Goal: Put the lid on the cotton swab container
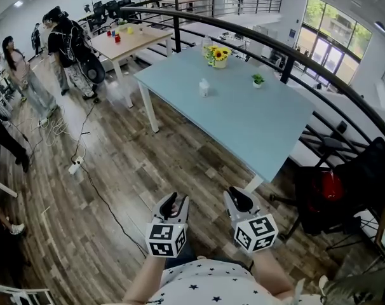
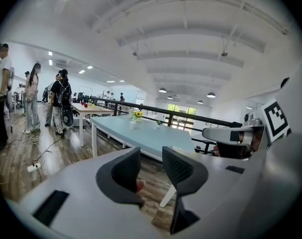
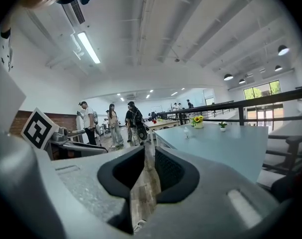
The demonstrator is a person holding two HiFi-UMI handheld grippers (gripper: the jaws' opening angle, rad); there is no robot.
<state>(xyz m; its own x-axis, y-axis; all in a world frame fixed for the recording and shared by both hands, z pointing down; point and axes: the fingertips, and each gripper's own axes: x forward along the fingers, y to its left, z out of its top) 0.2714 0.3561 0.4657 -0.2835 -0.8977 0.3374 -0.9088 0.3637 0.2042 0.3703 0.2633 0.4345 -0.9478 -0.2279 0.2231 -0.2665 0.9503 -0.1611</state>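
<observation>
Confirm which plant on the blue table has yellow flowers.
The bigger pot at the far end of the table. The other plant is smaller, plain green, and sits nearer the right edge.

Left gripper (image 2: 151, 159) up close, its black ridged jaws standing apart, only brown wood-plank floor (image 2: 150, 192) showing in the gap (nothing held). Farther off stands a long pale-blue table (image 2: 147, 133), with a small pot of yellow sunflowers (image 2: 137, 115) at its far end. Standing people (image 2: 60, 101) are far left.

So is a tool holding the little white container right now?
No, the white container stands on the blue table, far from the left tool and the right tool.
</observation>
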